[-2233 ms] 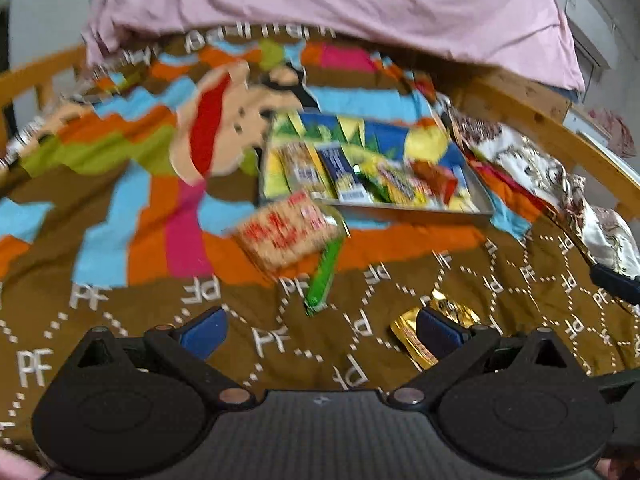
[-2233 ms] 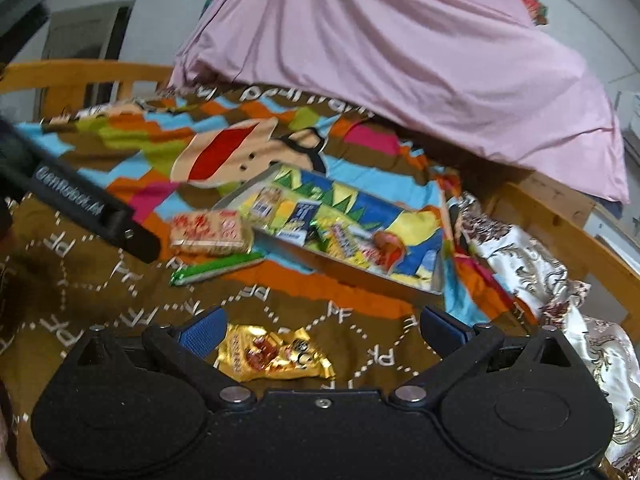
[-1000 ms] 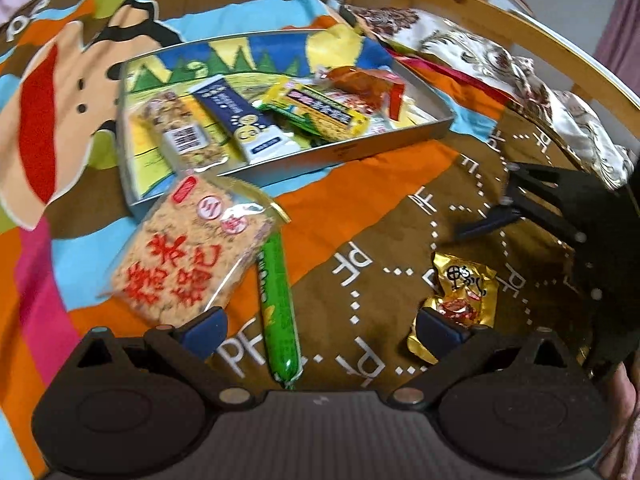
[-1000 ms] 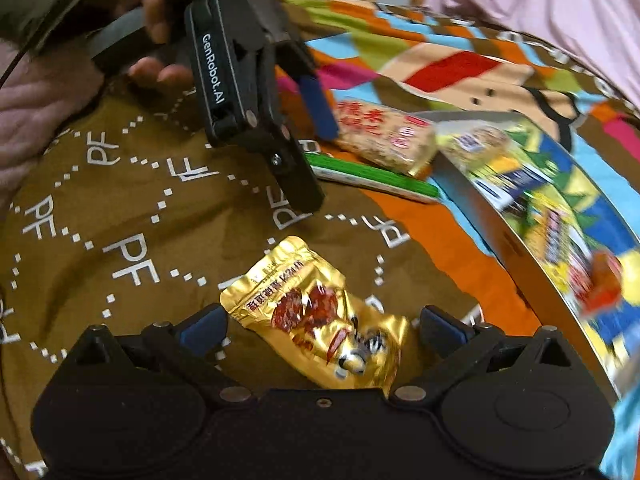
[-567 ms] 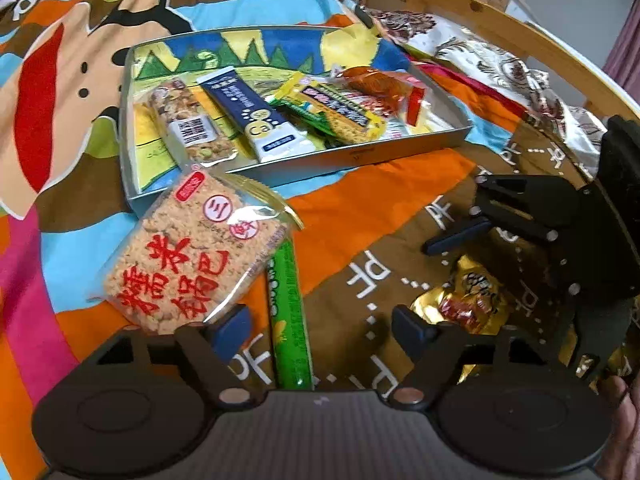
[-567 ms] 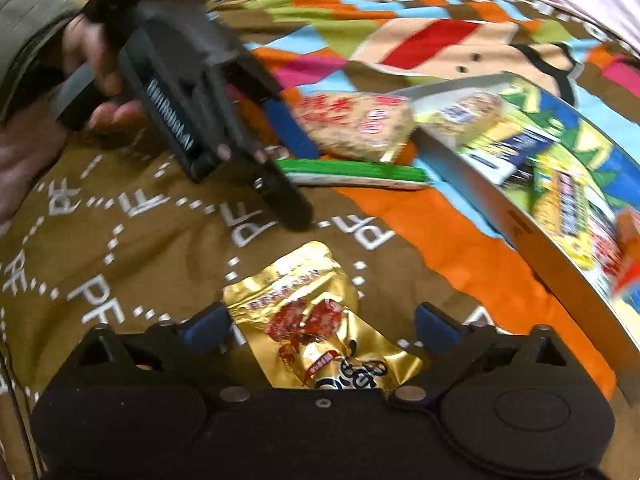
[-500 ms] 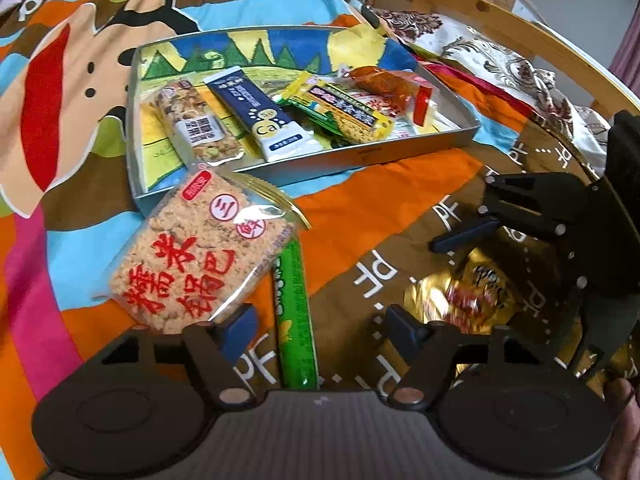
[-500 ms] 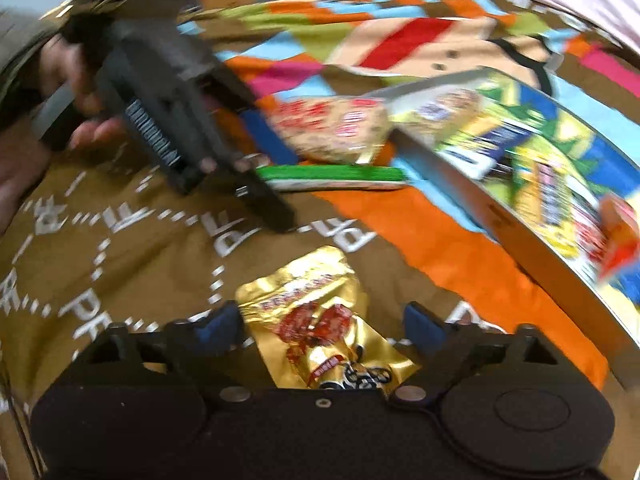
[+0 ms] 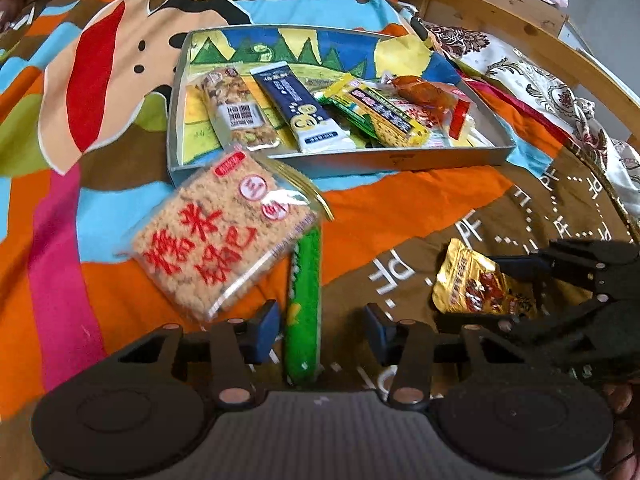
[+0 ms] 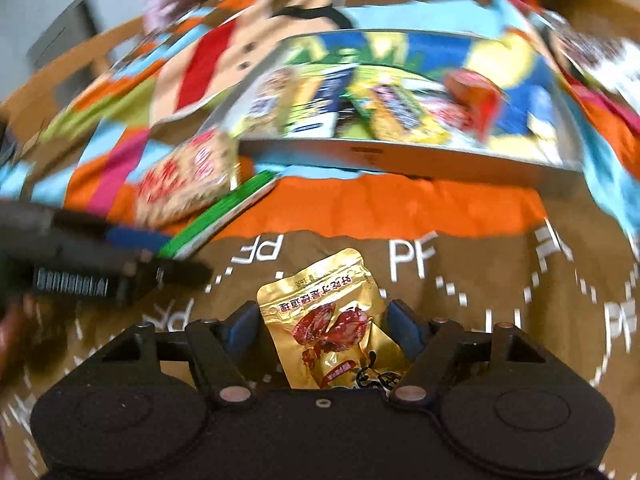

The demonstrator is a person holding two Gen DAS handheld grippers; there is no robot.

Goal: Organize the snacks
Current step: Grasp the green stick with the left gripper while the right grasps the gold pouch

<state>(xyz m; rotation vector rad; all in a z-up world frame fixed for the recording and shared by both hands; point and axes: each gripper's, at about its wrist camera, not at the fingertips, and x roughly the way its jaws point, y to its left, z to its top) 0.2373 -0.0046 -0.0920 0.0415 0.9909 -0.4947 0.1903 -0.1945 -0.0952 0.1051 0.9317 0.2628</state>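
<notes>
Three snacks lie loose on the patterned bedspread (image 9: 400,216), outside the shallow tray (image 9: 400,158) that already holds several bars and packets, so the job reads as partly done: the tray is the collecting place and these three are what is left. The left gripper (image 9: 318,330) sits low over the near end of the green stick snack (image 9: 305,300), its blue pads straddling the wrapper with a gap on each side; it is partly open and has hold of nothing. The stick runs lengthwise between the pads, which suits a pinch across its narrow width. Its far end tucks under a corner of the square rice-cracker packet (image 9: 224,236), which rests just in front of the tray's near wall, so lifting the stick may drag that packet. The right gripper (image 10: 322,330) has the gold foil packet (image 10: 340,324) between its pads, the packet's top pointing toward the tray; the pads look close against the foil edges, but with the blur in that view I cannot tell whether they press it or merely flank it. From the left wrist view the packet (image 9: 476,284) appears slightly raised at its far edge, near the right gripper's fingers (image 9: 516,262). Crinkly foil may slip or buckle in a pinch.
</notes>
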